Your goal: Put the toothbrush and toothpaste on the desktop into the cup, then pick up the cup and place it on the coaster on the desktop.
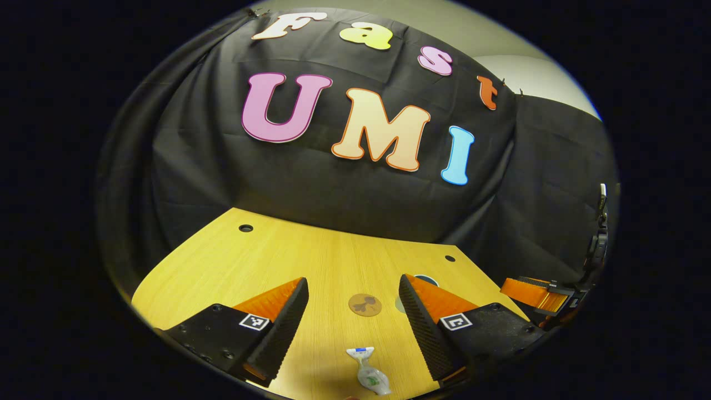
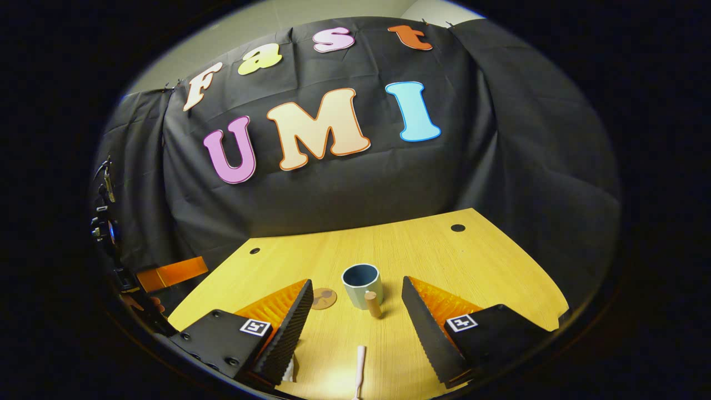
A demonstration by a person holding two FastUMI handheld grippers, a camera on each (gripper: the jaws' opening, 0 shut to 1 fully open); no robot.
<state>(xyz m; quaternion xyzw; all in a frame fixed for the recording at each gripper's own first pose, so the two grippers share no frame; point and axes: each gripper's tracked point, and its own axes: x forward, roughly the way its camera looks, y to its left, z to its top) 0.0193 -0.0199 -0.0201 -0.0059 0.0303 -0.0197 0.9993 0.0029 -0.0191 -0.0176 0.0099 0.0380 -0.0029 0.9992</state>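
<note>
The wooden table point(image 2: 422, 250) carries everything, its pale top running back to the black cloth wall point(image 2: 344, 183). Taking the cup point(image 2: 361, 284) as the landmark: in the right gripper view it stands upright near the middle of the table, with a wooden handle sticking out of its near side, toward the camera. The right claw point(image 2: 355, 322) hangs open above the table on the near side of the cup, one finger to each side of it, holding nothing. The left claw point(image 1: 354, 319) is likewise spread wide and empty; in the right gripper view it shows far off to the left of the cup. The round coaster point(image 2: 324, 298) lies flat just left of the cup, apart from it. The toothbrush point(image 2: 359, 369) lies on the table nearer the camera than the cup. The toothpaste point(image 1: 369, 371) tube lies on the table nearer than the coaster, between the left claw's fingers.
</note>
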